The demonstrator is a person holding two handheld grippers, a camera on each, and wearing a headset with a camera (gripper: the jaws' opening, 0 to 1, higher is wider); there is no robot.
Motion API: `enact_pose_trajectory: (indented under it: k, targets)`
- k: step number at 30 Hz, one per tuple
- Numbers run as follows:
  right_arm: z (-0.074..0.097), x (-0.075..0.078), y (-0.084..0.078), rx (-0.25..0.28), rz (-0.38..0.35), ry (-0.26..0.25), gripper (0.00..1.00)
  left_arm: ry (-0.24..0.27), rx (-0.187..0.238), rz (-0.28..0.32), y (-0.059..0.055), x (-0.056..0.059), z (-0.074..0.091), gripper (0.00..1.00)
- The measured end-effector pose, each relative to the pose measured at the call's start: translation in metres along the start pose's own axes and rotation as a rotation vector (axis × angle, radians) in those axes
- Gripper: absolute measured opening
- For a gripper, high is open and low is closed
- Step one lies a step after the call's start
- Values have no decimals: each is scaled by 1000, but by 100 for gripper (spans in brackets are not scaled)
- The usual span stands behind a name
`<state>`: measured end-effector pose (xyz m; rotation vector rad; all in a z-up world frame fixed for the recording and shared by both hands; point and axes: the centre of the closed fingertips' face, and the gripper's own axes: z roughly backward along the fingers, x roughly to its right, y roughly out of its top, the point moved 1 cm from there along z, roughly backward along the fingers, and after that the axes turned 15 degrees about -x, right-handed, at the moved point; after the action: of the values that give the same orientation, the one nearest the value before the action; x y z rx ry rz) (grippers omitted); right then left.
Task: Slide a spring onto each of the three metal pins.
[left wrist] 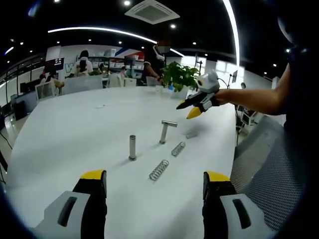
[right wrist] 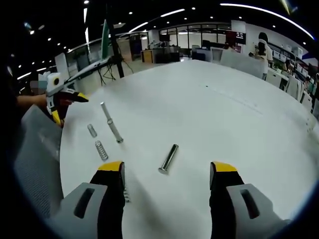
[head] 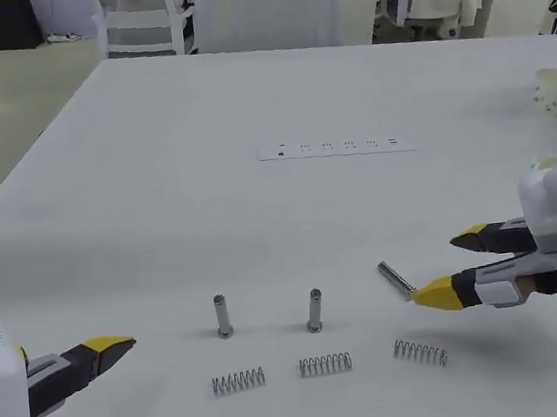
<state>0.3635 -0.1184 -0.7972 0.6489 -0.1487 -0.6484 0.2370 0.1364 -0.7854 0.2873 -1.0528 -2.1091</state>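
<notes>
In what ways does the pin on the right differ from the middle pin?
Pose: the middle pin stands upright, while the right pin lies flat on its side.
Place: the middle pin stands just behind the middle spring; the right pin lies at a slant, close to one tip of the open right gripper.
Both are bare grey metal pins with no spring on them yet.

Jaws of right gripper (right wrist: pixel 167 169) parted | metal pin (right wrist: pixel 168 158) flat on white surface (right wrist: pixel 214 109), between yellow tips | other pins (right wrist: pixel 114 130), springs (right wrist: pixel 101 149) leftward | left gripper (right wrist: pixel 68 108) beyond them
</notes>
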Motion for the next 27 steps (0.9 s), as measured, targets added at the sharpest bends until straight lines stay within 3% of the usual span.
enact_pose_trajectory:
  k: [17, 27]
  targets:
    - [-25, -1, 23, -26, 21, 18, 68, 6, 9, 5, 3, -3, 0, 75]
    - [-37, 2, 27, -62, 15, -6, 64, 2, 15, 6, 4, -3, -1, 75]
